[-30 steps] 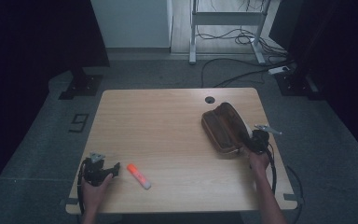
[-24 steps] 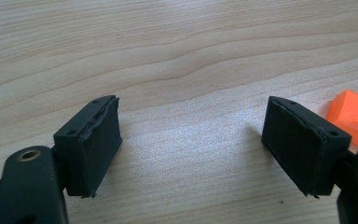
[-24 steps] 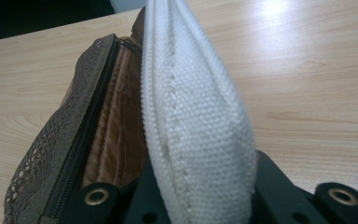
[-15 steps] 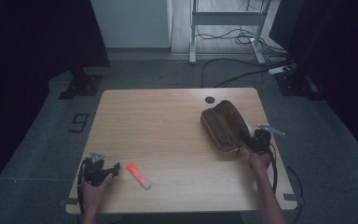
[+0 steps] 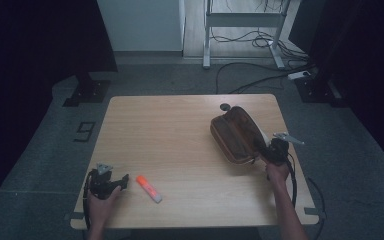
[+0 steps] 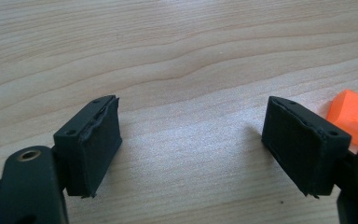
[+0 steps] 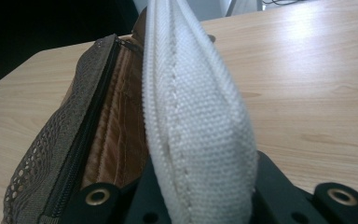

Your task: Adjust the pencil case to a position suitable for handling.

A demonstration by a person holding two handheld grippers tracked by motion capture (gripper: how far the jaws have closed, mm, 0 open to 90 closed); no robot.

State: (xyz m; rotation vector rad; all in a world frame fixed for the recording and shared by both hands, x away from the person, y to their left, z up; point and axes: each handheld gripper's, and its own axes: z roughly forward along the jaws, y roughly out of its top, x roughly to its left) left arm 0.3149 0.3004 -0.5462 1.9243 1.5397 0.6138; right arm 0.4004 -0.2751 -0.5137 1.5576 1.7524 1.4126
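Orange marker (image 5: 148, 188) lies loose on the table (image 5: 180, 130) near its front edge, just right of the left gripper (image 5: 122, 180), whose jaws stand wide apart over bare wood, holding nothing; the left gripper view catches the marker's end beside one jaw. Farther right, the brown pouch (image 5: 235, 134) rests on the table, its zip open. The right gripper (image 5: 266, 150) is clamped on the pouch's white strap (image 7: 196, 121). Judging by this, the pouch is steadied but the marker is not yet picked up or stowed.
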